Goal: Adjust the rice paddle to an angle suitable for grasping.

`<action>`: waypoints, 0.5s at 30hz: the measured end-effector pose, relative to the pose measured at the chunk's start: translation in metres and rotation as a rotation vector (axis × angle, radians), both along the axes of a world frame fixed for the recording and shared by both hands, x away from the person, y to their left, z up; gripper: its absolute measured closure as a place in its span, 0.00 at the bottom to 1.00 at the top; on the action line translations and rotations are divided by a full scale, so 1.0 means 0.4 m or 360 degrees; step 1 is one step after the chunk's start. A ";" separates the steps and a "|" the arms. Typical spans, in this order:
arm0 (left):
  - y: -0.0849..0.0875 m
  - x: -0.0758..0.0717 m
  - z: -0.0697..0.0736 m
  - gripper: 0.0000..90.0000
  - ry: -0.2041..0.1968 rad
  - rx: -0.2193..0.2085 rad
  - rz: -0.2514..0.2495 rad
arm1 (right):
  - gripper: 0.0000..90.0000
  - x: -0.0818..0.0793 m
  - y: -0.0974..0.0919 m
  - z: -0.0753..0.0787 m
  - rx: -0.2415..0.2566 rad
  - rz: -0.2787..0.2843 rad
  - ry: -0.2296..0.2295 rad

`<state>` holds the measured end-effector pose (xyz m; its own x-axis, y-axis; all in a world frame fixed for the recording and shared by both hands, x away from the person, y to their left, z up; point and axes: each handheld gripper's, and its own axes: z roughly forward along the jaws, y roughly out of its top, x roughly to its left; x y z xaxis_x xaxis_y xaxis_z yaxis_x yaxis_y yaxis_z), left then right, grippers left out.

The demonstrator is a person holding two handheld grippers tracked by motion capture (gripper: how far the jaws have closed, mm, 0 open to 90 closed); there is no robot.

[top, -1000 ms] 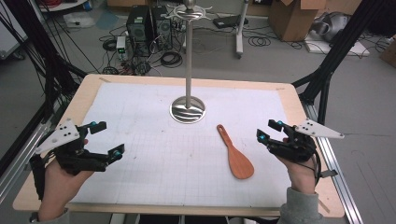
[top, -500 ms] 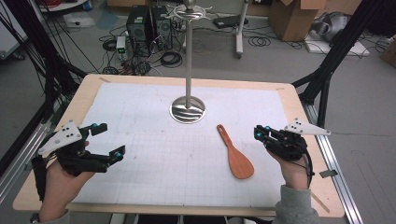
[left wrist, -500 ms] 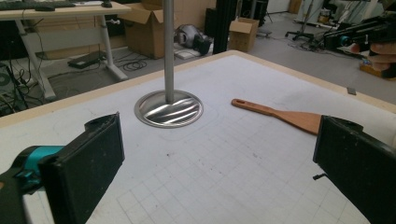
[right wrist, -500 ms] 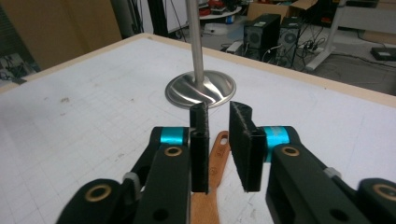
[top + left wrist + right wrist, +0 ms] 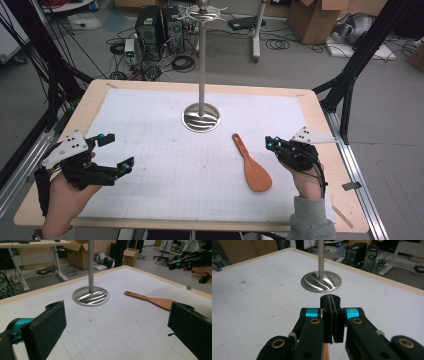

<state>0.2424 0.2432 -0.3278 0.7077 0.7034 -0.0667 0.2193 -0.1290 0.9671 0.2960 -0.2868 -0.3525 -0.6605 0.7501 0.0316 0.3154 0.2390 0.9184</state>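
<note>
Right gripper has just closed empty beside the orange-brown wooden rice paddle, left gripper open; advise reopening before straddling its narrow handle.

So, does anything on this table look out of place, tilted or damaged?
Nothing stands out. The wooden rice paddle lies flat on the gridded mat, the metal stand is upright, and nothing is spilled. The right gripper is shut on nothing beside the paddle; the left gripper is open.

floor: grey, strewn with cables
boxes: cardboard boxes at the back
computers: black towers on the floor
</note>
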 end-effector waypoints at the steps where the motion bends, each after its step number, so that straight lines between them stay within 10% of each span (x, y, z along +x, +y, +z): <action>1: 0.000 0.000 -0.001 0.03 0.0000 0.0002 0.0000 | 0.99 0.003 0.002 -0.005 -0.0006 0.0002 0.0006; 15: -0.010 0.007 -0.012 0.03 0.0021 0.0023 -0.0011 | 0.99 0.055 0.015 -0.081 -0.0097 -0.0046 0.0166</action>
<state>0.2452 0.2391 -0.3325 0.7116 0.6994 -0.0662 0.2314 -0.1444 0.9621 0.3179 -0.2810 -0.3848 -0.6339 0.7716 0.0529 0.4164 0.2828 0.8641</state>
